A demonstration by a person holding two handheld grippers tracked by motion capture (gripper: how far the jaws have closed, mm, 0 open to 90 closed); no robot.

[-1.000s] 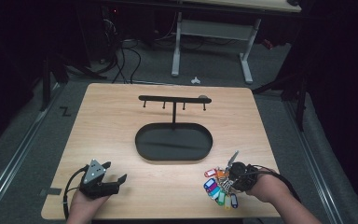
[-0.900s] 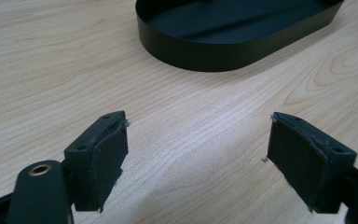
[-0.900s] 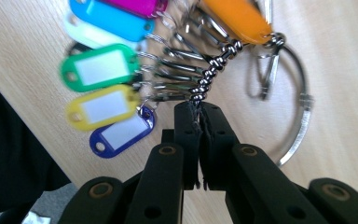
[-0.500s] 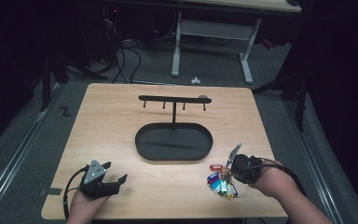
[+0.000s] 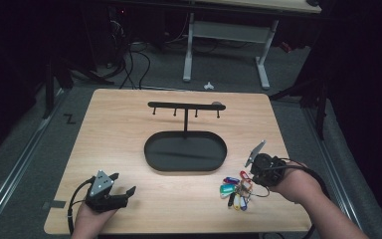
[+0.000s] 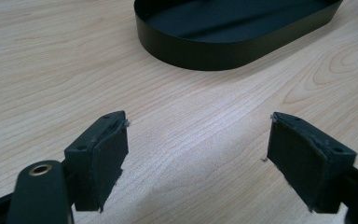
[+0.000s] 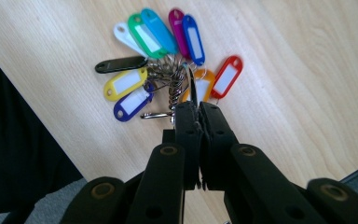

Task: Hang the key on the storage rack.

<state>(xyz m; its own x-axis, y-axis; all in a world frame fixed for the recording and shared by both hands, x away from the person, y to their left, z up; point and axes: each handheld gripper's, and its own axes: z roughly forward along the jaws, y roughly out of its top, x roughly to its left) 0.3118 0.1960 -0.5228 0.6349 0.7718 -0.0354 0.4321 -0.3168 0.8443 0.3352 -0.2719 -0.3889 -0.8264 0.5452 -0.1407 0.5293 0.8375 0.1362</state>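
So, taking the black oval tray (image 5: 185, 151) at table (image 5: 119, 124) centre as the reference, left to right.

Left gripper (image 5: 122, 191) sits near the front edge, left of and nearer the person than the tray, held in the left hand (image 5: 92, 219). Grey plate on top, cable looping off its left side. Jaws spread wide, nothing between them; in the left gripper view the bare wood shows in the gap and the tray's near wall (image 6: 223, 51) lies ahead.

Tray itself looks empty. A thin post rises from its far rim to a black hook bar (image 5: 185, 105), with four short pegs hanging under it.

Key tags (image 5: 235, 189) lie fanned on the wood just off the tray's front-right corner, apart from it. In the right gripper view the bunch (image 7: 161, 60) has white, green, light blue, magenta, blue, red, orange, yellow, dark blue and black tags joined at a cluster of metal rings.

Right gripper (image 5: 251, 177) is right of the tray, just beside the tags, in the right hand (image 5: 291, 184). Jaws clamped together on a metal ring (image 7: 191, 86) of the bunch. Tags rest on the table.
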